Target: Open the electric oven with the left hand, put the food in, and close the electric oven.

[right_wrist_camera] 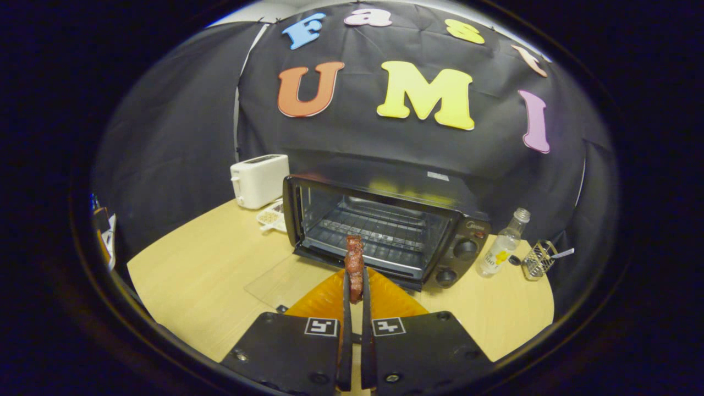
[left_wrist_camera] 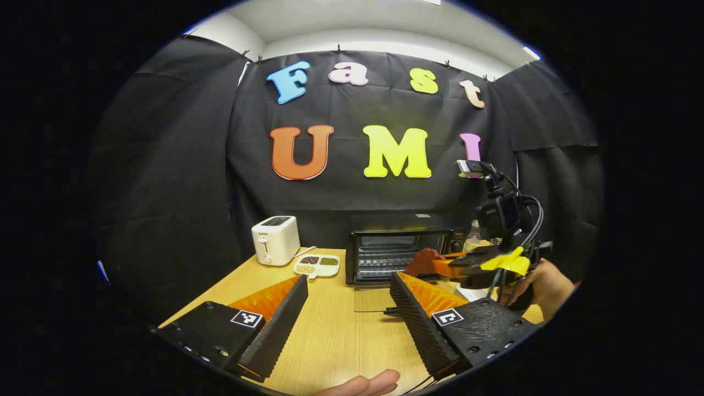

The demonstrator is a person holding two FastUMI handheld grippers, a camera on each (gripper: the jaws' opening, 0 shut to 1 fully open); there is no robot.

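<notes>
The right tongs (right_wrist_camera: 355, 286) are clamped on a reddish-brown piece of food (right_wrist_camera: 355, 267), held upright in front of the electric oven (right_wrist_camera: 385, 231), whose glass door (right_wrist_camera: 280, 280) lies folded down flat over the wooden counter (right_wrist_camera: 203, 275). The oven's wire rack (right_wrist_camera: 379, 234) is exposed, with nothing between the food and the cavity. In the left gripper view, the left tongs (left_wrist_camera: 349, 308) hang with fingers wide apart above the near counter, gripping nothing, while the other gripper shows to the right, carrying the food (left_wrist_camera: 422, 262) close to the oven's mouth (left_wrist_camera: 385, 256), a hand (left_wrist_camera: 544, 286) behind it. A fingertip (left_wrist_camera: 366, 384) shows at that view's bottom edge. A white toaster (right_wrist_camera: 258, 180) stands at the far left beside the oven, and a small divided dish of grains (left_wrist_camera: 317, 265) sits between them. Right of the oven's two knobs (right_wrist_camera: 465, 250) stands a clear bottle (right_wrist_camera: 503, 242), and beyond it a small wire holder (right_wrist_camera: 539, 258).
</notes>
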